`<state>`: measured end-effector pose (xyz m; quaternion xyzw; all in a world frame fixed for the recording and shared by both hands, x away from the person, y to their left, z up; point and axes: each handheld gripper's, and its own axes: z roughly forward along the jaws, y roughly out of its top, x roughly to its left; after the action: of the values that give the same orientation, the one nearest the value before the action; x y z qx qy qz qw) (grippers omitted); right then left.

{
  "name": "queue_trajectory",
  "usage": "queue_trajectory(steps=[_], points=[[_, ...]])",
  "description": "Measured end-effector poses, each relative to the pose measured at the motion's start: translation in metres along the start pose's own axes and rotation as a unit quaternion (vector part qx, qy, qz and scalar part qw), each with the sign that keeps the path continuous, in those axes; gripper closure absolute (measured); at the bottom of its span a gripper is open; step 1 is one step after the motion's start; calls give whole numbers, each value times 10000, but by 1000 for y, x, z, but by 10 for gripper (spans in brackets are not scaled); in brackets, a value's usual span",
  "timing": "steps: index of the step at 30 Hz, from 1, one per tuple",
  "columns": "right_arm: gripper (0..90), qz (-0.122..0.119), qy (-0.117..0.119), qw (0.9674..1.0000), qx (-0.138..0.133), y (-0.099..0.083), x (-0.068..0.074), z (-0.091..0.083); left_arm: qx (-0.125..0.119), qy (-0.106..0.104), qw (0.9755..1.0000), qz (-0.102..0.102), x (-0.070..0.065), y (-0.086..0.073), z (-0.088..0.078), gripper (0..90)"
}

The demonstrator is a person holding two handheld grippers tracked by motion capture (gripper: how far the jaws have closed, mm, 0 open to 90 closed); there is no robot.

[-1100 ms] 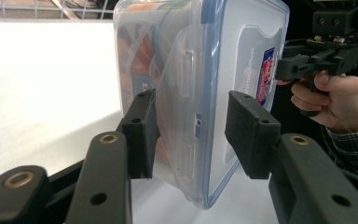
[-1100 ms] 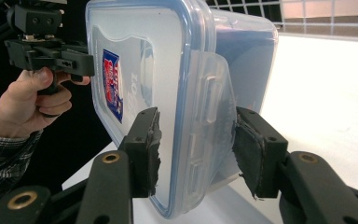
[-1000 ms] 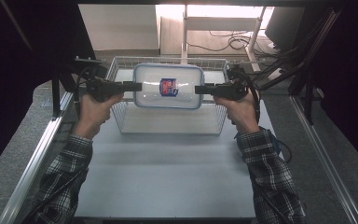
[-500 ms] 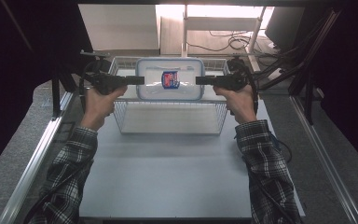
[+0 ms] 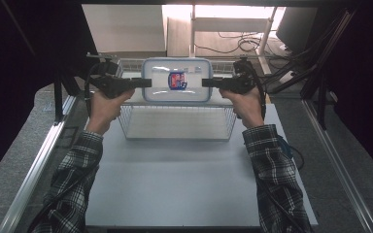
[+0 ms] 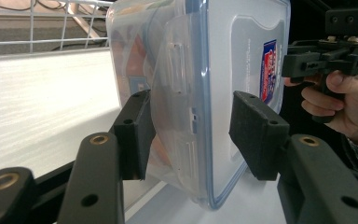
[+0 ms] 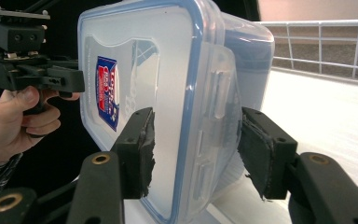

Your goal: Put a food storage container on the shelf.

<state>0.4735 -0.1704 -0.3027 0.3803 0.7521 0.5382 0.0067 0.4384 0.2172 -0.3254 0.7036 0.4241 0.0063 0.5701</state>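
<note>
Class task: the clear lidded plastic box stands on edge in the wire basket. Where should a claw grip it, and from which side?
Grip the plastic box by its short ends, across the lid rim and side latch, one claw from the left and one from the right. Standing on edge, it offers a narrow, flat-sided thickness there.

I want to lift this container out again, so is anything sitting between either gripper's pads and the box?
Nothing visible. The container stands on edge in the wire basket, between the open jaws of the left gripper and right gripper, which have just been opening.
</note>
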Motion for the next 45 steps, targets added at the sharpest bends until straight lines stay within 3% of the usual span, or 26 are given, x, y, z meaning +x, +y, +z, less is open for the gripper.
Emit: queue_trajectory(steps=[14,18,25,27,29,31,34,39,41,43,45], points=[[428,-90,-148,9998,-38,-2,3,3,45,-43,10000,-11,9,-7,4,467],[388,-180,-263,9995,-10,-3,4,5,170,56,9998,64,9,-9,6,470],[359,-123,-288,9995,-37,-4,2,8,145,37,9999,63,10,-8,6,471],[335,-183,-404,9990,-10,-3,4,8,271,192,9993,147,8,-8,7,465],[291,-220,-513,9984,-1,-3,6,10,470,467,9973,329,6,-10,10,462],[250,-183,-565,9982,9,-4,6,12,564,553,9962,379,7,-12,15,456],[247,-41,-497,9988,-35,-5,2,13,455,448,9975,294,9,-12,16,444],[280,-50,-430,9991,38,-3,1,11,-49,431,9990,120,10,-4,6,407],[288,-69,-429,9990,59,-2,1,10,-114,416,9990,91,9,-1,5,400],[276,-93,-487,9987,77,-2,3,11,-96,476,9987,134,7,2,8,398],[253,-241,-747,9969,41,-1,7,11,-86,496,9986,144,5,3,11,394]])
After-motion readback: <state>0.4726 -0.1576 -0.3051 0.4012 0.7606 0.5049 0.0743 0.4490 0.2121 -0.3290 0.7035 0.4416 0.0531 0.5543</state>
